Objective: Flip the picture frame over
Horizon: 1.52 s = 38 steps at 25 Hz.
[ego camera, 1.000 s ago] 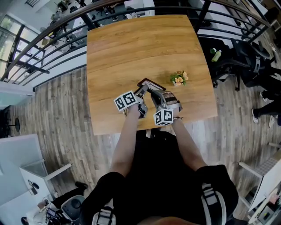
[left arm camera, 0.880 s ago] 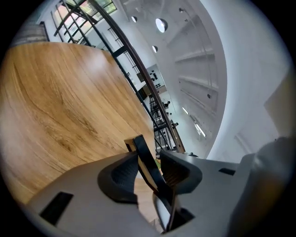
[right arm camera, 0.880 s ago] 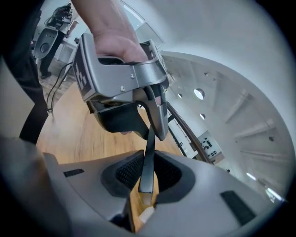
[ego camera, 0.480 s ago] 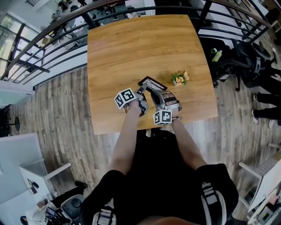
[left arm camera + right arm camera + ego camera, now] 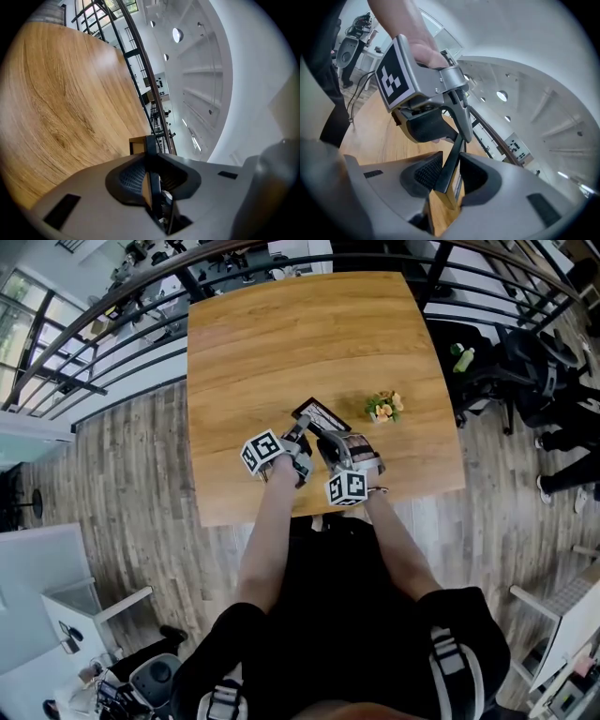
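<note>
The dark-edged picture frame (image 5: 321,415) stands lifted off the wooden table (image 5: 281,334), near its front edge, between my two grippers. My left gripper (image 5: 300,434) has just been closing, and its pads now press the frame's thin edge (image 5: 149,146) from both sides. My right gripper (image 5: 328,443) has just been opening. The frame's dark edge (image 5: 452,164) leans across the gap between its pads with some room beside it. The left gripper (image 5: 426,103), held in a hand, shows in the right gripper view just past the frame.
A small bunch of orange and yellow flowers (image 5: 382,407) lies on the table to the right of the frame. A black railing (image 5: 112,306) runs behind the table. Chairs and a person's legs (image 5: 562,456) are at the right, off the table.
The left gripper has rolled a little, and its marker cube has shifted slightly left. The frame's far end has risen a bit. Both hands otherwise stay in place.
</note>
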### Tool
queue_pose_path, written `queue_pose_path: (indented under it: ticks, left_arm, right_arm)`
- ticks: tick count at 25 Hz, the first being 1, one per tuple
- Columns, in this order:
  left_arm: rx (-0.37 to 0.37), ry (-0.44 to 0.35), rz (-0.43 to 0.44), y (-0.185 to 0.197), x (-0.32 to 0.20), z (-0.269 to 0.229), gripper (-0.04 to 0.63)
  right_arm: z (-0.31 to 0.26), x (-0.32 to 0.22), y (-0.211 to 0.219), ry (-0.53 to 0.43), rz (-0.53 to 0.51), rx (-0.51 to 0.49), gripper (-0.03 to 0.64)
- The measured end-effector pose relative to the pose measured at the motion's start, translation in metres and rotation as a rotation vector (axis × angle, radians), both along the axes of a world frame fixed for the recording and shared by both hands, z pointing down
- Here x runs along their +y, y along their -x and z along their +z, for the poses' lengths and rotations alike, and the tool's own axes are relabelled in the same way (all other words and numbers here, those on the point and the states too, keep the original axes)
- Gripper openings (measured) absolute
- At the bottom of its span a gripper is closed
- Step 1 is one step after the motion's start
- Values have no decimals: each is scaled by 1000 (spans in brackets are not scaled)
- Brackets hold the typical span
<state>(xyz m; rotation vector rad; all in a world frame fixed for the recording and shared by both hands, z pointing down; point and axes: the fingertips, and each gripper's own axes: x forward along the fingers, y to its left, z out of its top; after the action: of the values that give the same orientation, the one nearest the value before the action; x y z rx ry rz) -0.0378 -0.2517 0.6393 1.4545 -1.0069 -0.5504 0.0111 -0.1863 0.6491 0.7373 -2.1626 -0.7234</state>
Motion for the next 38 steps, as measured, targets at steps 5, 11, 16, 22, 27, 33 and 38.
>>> queue_pose_path:
  ticks: [5, 11, 16, 22, 27, 33, 38]
  left_arm:
    - [-40, -5, 17, 1, -3, 1, 91]
    - [-57, -22, 12, 9, -4, -4, 89]
    - [-91, -23, -11, 24, -6, -1, 89]
    - [-186, -45, 14, 27, -1, -1, 89]
    - [-234, -61, 46, 22, 5, 2, 89]
    - [-270, -120, 114, 21, 11, -4, 89]
    - [-229, -177, 170, 20, 18, -12, 89]
  right_arm:
    - [6, 4, 4, 95, -28, -39, 162]
    - [6, 6, -1, 201, -18, -144, 192]
    - [-4, 11, 4, 315, -39, -286, 210]
    - [-20, 10, 11, 385, -58, -394, 212]
    - [-40, -8, 0, 479, 37, -620, 188]
    - [-22, -25, -20, 650, 146, -780, 201]
    - [-10, -27, -27, 783, 186, -887, 199]
